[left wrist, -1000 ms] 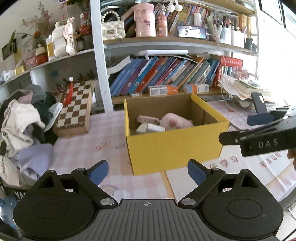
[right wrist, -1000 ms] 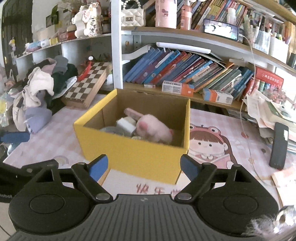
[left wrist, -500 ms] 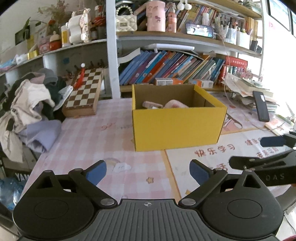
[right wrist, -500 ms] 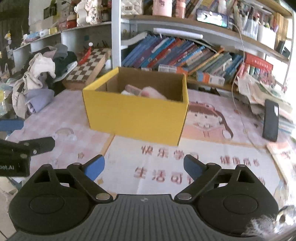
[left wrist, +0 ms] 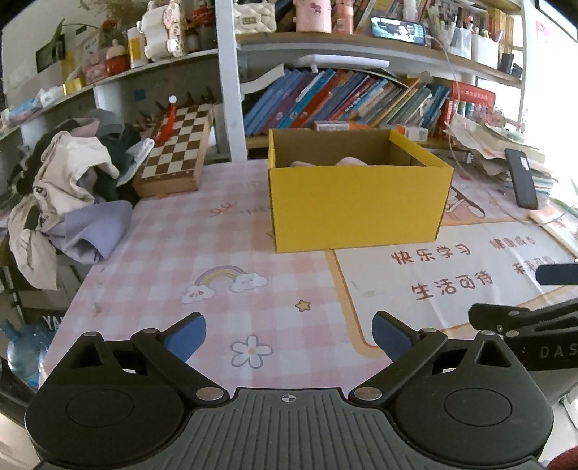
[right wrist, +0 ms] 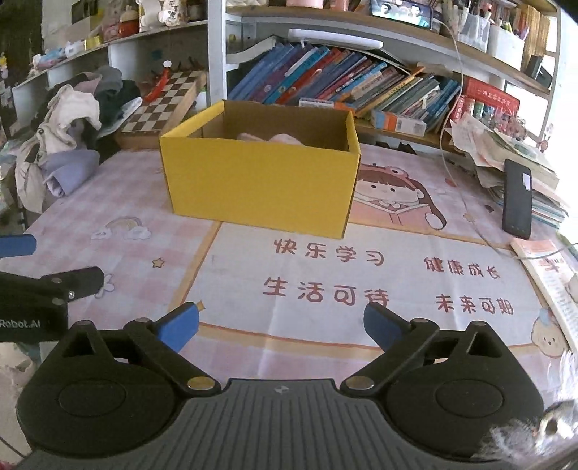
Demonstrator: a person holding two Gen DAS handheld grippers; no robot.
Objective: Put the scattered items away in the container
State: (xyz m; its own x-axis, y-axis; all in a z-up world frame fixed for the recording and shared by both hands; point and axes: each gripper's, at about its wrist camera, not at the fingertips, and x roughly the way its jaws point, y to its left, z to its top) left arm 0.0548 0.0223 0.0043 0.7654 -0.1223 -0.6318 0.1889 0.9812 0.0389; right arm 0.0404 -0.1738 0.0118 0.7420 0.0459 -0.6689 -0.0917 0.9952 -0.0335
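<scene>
**Grippers released, box at centre**

Box (left wrist: 356,206), yellow, stands mid-frame on the pink tablecloth (left wrist: 202,260), pink items just visible inside. Left gripper (left wrist: 289,334) and right gripper (right wrist: 281,323) are both spreading wider, nothing between their blue pads.

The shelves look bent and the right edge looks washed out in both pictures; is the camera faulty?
Left wrist view: the fisheye lens bows the shelf, and daylight bleaches the right edge. Right wrist view: same bending of the shelf, same glare at right; the yellow box stays sharp.
</scene>
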